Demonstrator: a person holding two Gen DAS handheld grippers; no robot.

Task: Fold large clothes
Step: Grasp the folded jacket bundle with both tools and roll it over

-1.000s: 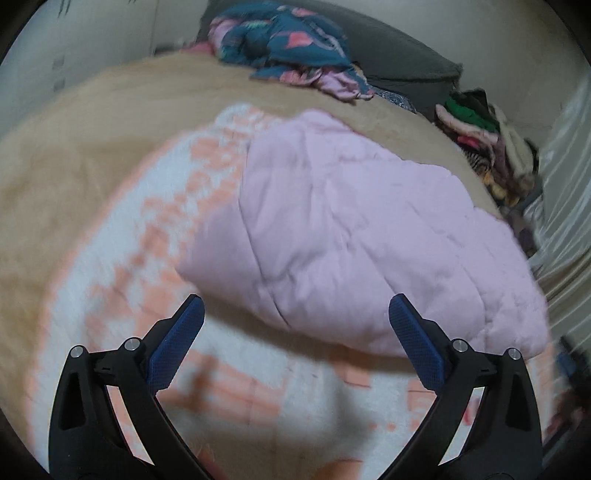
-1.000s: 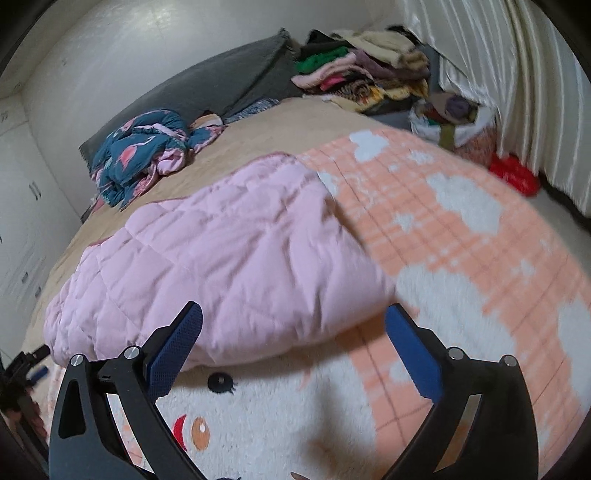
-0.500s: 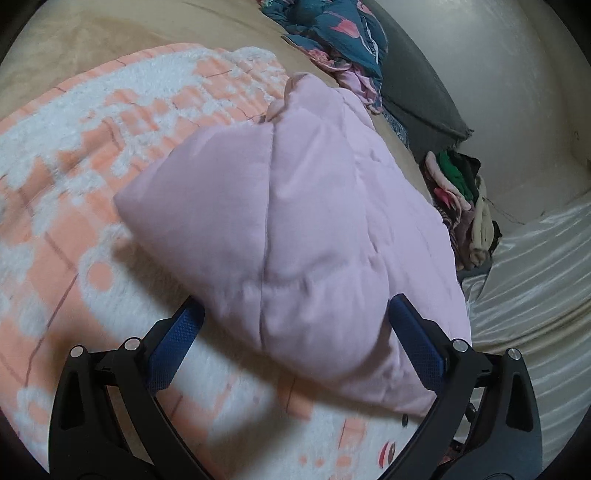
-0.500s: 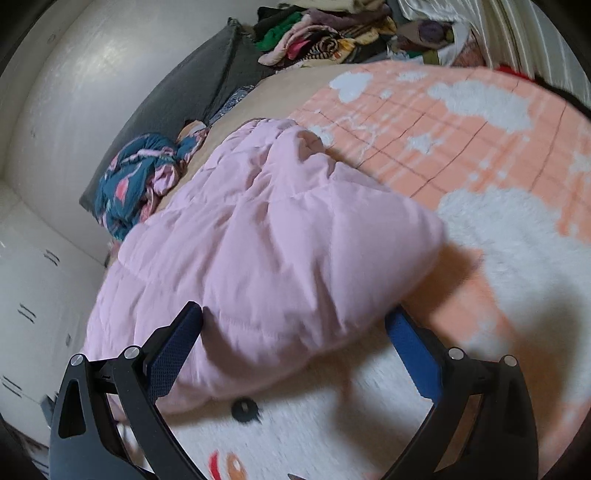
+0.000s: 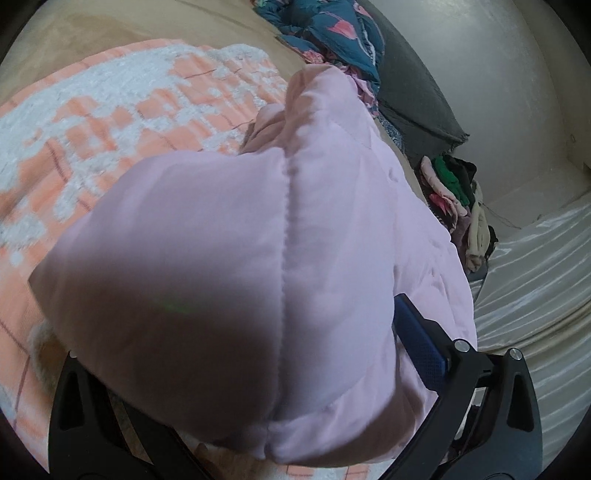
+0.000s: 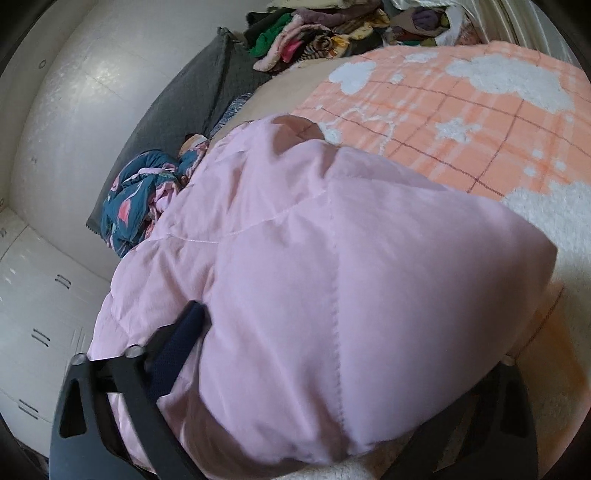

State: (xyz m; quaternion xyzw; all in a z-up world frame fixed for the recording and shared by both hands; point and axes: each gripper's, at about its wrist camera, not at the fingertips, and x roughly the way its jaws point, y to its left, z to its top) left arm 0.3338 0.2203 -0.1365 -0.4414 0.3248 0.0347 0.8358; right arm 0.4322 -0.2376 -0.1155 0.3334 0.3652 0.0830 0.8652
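Observation:
A folded pink quilted garment (image 5: 229, 251) lies on the orange and white blanket (image 5: 92, 110) on the bed. Its left corner fills the left wrist view and sits between the wide-set fingers of my left gripper (image 5: 236, 354). The right blue pad (image 5: 417, 343) shows beside the fabric; the left pad is hidden under it. In the right wrist view the garment's right corner (image 6: 332, 295) sits between the fingers of my right gripper (image 6: 351, 354). The left pad (image 6: 177, 347) shows; the right one is hidden. Both jaws stand open.
A teal patterned garment (image 5: 332, 33) and a grey pillow (image 5: 413, 96) lie at the head of the bed. A pile of mixed clothes (image 6: 314, 33) sits at the far corner. White curtains (image 5: 535, 277) hang beside the bed. White cabinets (image 6: 33, 302) stand at the left.
Both grippers have moved forward and down onto the pink garment. Its two near corners now lie between the open fingers, hiding one pad on each gripper.

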